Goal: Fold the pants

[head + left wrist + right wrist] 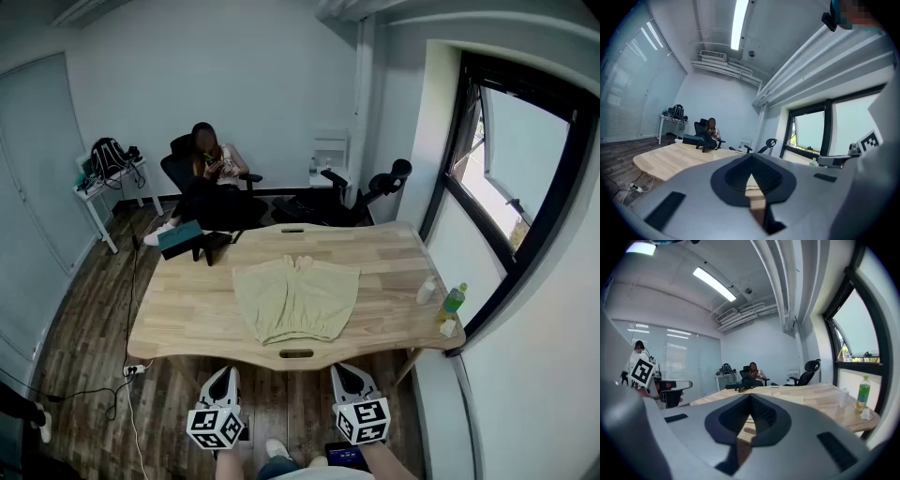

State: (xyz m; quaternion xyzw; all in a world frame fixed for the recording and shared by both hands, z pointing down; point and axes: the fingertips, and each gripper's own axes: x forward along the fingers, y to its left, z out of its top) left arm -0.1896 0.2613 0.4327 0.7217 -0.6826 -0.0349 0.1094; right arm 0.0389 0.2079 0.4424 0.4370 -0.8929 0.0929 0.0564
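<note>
I see a pale wooden table (pixel 187 319) in a white room, with dark plank floor (pixel 84 347) around it, a window (pixel 520 159) on the right and a person (pixel 211 164) seated beyond the far edge. The pants (pixel 296 298) lie flat near the table's middle, with bare wood on either side and a bottle (pixel 454 300) well apart at the right edge. I hold the left gripper (pixel 228 373) and right gripper (pixel 343 371) side by side just short of the near edge, roughly level, and both pairs of jaws are closed on nothing.
</note>
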